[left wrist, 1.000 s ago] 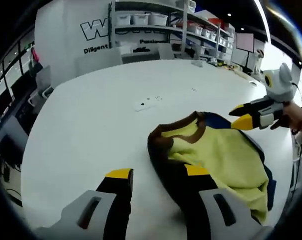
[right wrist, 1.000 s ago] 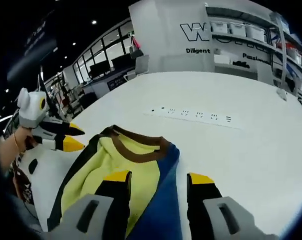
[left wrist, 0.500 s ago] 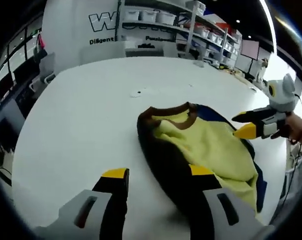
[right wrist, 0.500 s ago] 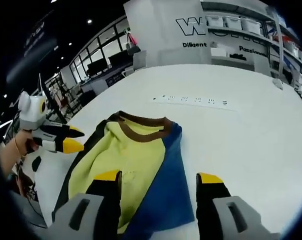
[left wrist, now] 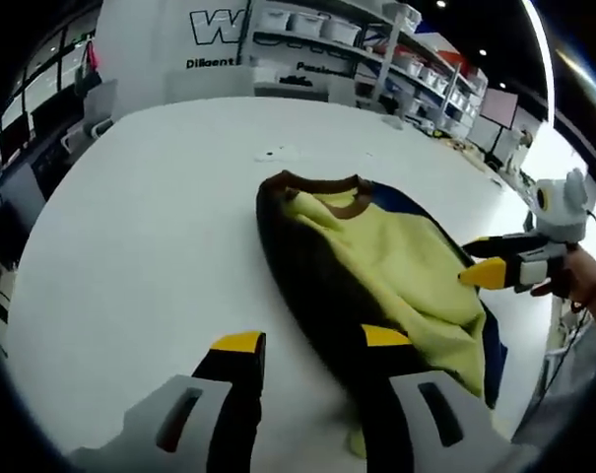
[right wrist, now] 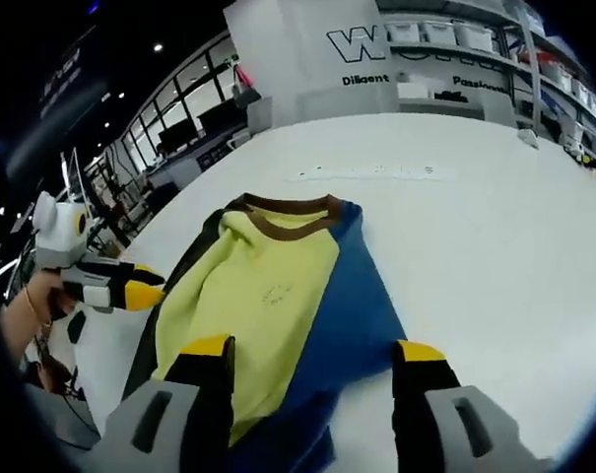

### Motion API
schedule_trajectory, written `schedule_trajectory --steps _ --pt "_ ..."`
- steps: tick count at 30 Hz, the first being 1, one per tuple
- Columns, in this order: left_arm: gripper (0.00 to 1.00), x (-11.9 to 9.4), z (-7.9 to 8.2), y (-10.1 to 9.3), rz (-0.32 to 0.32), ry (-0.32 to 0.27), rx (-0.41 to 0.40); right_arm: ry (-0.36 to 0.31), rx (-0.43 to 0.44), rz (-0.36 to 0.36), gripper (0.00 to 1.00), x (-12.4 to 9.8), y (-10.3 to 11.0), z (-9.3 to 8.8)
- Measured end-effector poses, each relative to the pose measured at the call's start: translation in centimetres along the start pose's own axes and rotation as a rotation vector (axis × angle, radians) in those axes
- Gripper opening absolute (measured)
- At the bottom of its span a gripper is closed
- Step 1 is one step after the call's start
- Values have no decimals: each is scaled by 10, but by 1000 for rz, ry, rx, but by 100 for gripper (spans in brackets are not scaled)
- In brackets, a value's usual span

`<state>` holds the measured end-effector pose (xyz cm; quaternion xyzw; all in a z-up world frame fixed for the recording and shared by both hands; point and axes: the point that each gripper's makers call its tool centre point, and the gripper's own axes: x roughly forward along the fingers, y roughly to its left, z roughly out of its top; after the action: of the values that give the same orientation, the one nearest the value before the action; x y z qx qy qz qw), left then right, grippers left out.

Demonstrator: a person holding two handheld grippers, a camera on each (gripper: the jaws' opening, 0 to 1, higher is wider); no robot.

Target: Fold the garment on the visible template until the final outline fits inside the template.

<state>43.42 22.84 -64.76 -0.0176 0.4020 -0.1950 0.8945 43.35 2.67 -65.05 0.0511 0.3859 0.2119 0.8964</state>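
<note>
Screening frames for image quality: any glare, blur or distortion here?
Left gripper view: strong fisheye bending, bright glare streak at upper right, garment sharp. Right gripper view: white table evenly lit with no harsh shadows, garment crisp, dim background at left.

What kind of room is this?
Probably a workshop or lab: a big white table holding a folded garment, shelves of storage bins behind, and a lettered wall panel.

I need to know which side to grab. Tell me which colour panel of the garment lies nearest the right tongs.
The blue panel. It runs along the garment's edge toward the right tongs, while the yellow panel sits in the middle and the dark panel lies on the far side, toward the left tongs.
</note>
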Motion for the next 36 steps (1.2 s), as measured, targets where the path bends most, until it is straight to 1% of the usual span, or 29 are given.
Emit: schedule_trajectory --steps 3,4,6,11,12,13,15,17,19,21,23,25,28,31,36 --pt "35 0 -2 -1 0 0 -5 -2 3 -3 60 0 0 0" --pt "35 0 -9 -4 -8 11 -32 2 4 -14 59 2 0 -3" --pt "32 0 -10 -4 -8 11 -33 2 3 -18 58 2 0 -4" --pt "25 5 -20 -5 -17 21 -47 10 15 -33 49 5 -3 -8" --pt "25 7 -22 -6 -24 21 -55 11 18 -58 47 6 -5 -10" --pt "24 9 -23 -7 -31 20 -62 12 21 -82 45 7 -7 -11" --pt "21 10 -25 -10 -38 23 -57 10 17 -95 39 7 -6 -13" --pt "16 11 -26 -12 -45 28 -60 12 6 -105 28 7 -5 -14" --pt "11 11 -28 -15 -56 24 -72 9 15 -110 19 7 -6 -15" --pt "3 12 -30 -19 -70 28 -116 11 24 -108 18 8 -6 -16" --pt "2 14 -33 -18 -66 31 -121 12 18 -113 14 8 -8 -15" --pt "3 14 -36 -19 -61 39 -101 10 20 -115 8 7 -11 -14" --pt "2 13 -35 -19 -56 37 -65 7 24 -113 3 5 -14 -12" --pt "2 9 -34 -16 -48 48 -18 12 3 -129 1 2 -20 -12" --pt "3 4 -33 -7 -40 54 -4 26 -17 -151 0 -5 -29 -14"
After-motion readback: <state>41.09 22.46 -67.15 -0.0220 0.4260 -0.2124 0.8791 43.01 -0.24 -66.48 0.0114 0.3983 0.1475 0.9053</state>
